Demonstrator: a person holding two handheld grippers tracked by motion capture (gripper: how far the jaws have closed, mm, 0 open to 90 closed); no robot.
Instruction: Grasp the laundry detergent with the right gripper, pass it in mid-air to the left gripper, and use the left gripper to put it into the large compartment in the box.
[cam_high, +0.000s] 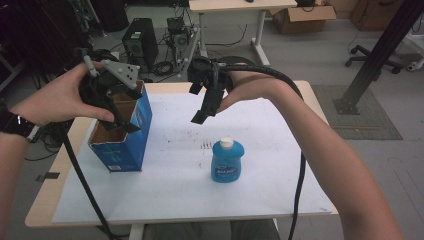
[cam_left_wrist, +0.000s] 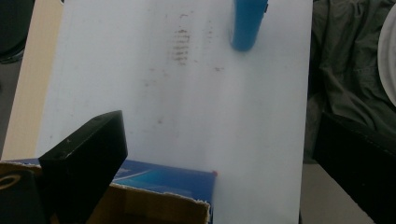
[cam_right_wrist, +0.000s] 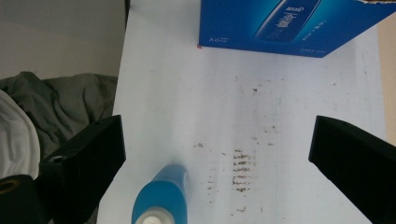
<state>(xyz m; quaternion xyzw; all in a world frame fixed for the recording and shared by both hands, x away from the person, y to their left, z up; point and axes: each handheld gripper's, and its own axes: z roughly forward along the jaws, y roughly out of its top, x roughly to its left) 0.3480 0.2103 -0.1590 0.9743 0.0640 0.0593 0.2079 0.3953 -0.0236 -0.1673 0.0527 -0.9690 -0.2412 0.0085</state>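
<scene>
1. The blue bottle (cam_high: 227, 161) stands upright with its white cap up, a little right of centre in the lower half of the high view, on the white sheet (cam_high: 270, 150) that covers the counter (cam_high: 45, 200). Nothing touches it, so it looks ready to be picked up.
2. The blue carton (cam_high: 122, 142) stands at the left of that view with its top flaps open, probably to take the bottle.
3. The left gripper (cam_high: 120, 117) hangs over the carton's open mouth, jaws spread wide with nothing between them; in the left gripper view one jaw sits above the cardboard rim (cam_left_wrist: 154, 193). It seems placed to steady the carton.
4. The right gripper (cam_high: 202, 112) hovers at upper centre, above and behind the bottle, jaws wide apart and empty. In the right gripper view the bottle (cam_right_wrist: 161, 198) lies at the bottom of the frame between them, well short of contact.
5. The bottle has open sheet on every side and is well apart from the carton.
6. The counter's near edge runs below the bottle at the bottom of the high view, with a bare strip between.
</scene>
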